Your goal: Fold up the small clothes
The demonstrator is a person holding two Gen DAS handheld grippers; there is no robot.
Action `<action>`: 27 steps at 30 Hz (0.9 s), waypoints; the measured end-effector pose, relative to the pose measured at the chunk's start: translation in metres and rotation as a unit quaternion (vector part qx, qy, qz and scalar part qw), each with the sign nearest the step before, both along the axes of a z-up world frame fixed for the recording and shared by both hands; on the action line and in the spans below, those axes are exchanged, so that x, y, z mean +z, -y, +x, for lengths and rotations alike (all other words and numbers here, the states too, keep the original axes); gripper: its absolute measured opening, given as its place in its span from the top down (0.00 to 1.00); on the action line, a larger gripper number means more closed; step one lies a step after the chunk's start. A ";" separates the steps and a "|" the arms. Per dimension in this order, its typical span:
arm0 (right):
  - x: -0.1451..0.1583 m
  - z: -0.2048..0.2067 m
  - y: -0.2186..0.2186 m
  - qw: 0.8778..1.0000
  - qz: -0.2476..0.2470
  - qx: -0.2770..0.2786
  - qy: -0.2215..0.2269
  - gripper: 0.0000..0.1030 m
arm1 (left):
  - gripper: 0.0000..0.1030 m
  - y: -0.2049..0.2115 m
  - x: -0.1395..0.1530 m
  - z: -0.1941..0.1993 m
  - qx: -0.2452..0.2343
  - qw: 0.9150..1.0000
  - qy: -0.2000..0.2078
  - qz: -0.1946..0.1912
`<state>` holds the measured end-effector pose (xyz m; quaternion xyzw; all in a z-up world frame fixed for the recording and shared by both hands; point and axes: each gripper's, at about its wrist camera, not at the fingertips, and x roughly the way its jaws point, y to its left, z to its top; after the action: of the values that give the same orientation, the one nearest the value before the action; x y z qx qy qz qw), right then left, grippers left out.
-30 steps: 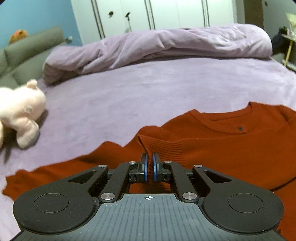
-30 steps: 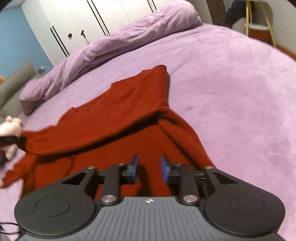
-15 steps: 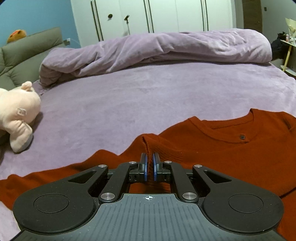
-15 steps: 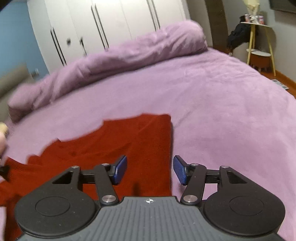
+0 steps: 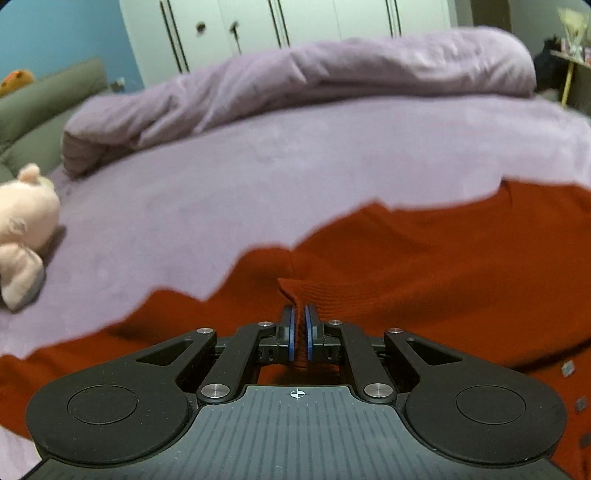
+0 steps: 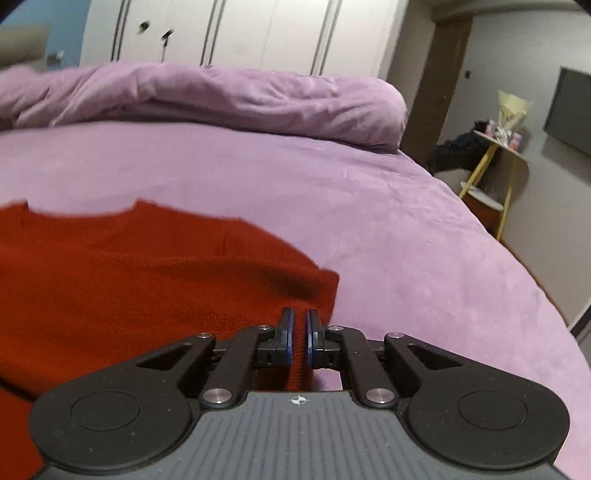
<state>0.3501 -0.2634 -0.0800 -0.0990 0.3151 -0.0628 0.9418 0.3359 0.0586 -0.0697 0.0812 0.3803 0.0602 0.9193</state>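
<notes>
A: Surface: bed [image 5: 295, 177] with lilac cover, rolled duvet [image 5: 314, 77] at far side, white wardrobe [image 6: 236, 33] behind.

B: Garment?

A: Red sweater [image 5: 443, 266] spread on the cover; pink plush toy [image 5: 26, 225] lies well apart.

B: Grippers?

A: Left gripper [image 5: 299, 325] pinched on a ribbed fold. Right gripper [image 6: 299, 328] pinched on the sweater's corner [image 6: 321, 291].

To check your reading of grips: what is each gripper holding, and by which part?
Both hold the sweater. Left gripper pinches a ribbed cuff; right gripper pinches its right edge near the corner.
</notes>
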 end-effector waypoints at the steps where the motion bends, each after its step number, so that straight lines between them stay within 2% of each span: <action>1: -0.001 0.000 -0.001 1.000 -0.006 0.003 0.002 0.94 | 0.93 -0.001 -0.004 0.000 0.001 1.000 -0.007 -0.004; 4: 0.001 0.000 -0.002 1.000 -0.017 0.003 0.008 0.95 | 0.93 -0.004 -0.005 -0.003 -0.003 1.000 0.002 -0.004; 5: 0.001 0.001 -0.003 1.000 -0.029 0.000 0.009 0.99 | 0.93 -0.004 -0.003 -0.003 -0.003 1.000 0.006 -0.006; 7: -0.004 0.008 -0.006 0.998 -0.065 -0.023 0.011 1.00 | 0.92 -0.006 -0.002 -0.002 0.002 1.000 0.008 -0.011; 8: -0.005 0.012 -0.002 0.997 -0.068 -0.038 -0.001 1.00 | 0.91 -0.009 -0.002 -0.001 0.005 1.000 0.004 -0.019; 10: -0.001 0.017 0.013 0.998 0.000 -0.054 -0.037 1.00 | 0.92 -0.013 0.000 -0.003 0.019 1.000 0.008 -0.021; 11: 0.006 0.013 0.017 0.998 0.030 -0.055 -0.026 1.00 | 0.91 -0.016 0.002 -0.005 0.036 0.999 0.015 -0.011; 13: 0.019 -0.001 0.014 0.998 0.051 -0.039 0.000 0.96 | 0.88 -0.020 0.009 -0.008 0.065 0.998 0.026 -0.007; 15: 0.029 -0.014 0.002 0.995 0.095 0.007 0.014 0.96 | 0.81 -0.021 0.016 -0.011 0.064 0.996 0.039 -0.053; 17: 0.031 -0.022 -0.019 0.989 0.133 0.055 0.017 0.96 | 0.65 -0.010 0.018 -0.009 0.038 0.994 0.037 -0.091; 18: 0.031 -0.024 -0.030 0.987 0.140 0.082 0.019 0.96 | 0.61 -0.003 0.017 -0.006 0.025 0.995 0.033 -0.095; 20: 0.026 -0.028 -0.056 0.984 0.119 0.132 0.028 0.96 | 0.50 0.015 0.012 0.000 0.002 0.996 0.028 -0.088; 23: 0.008 -0.018 -0.080 0.986 0.058 0.157 0.017 0.96 | 0.49 0.031 0.001 0.010 -0.010 0.997 0.024 -0.077; 25: -0.009 -0.005 -0.075 0.991 0.012 0.131 -0.018 0.97 | 0.48 0.035 -0.008 0.018 -0.006 0.997 0.008 -0.074; 27: -0.014 0.002 -0.053 0.996 -0.009 0.090 -0.016 0.98 | 0.42 0.035 -0.014 0.018 -0.001 0.997 0.013 -0.076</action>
<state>0.3525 -0.2106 -0.0944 -0.1367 0.3194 0.0210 0.9375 0.3535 0.0238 -0.0834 0.0102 0.3717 0.0312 0.9278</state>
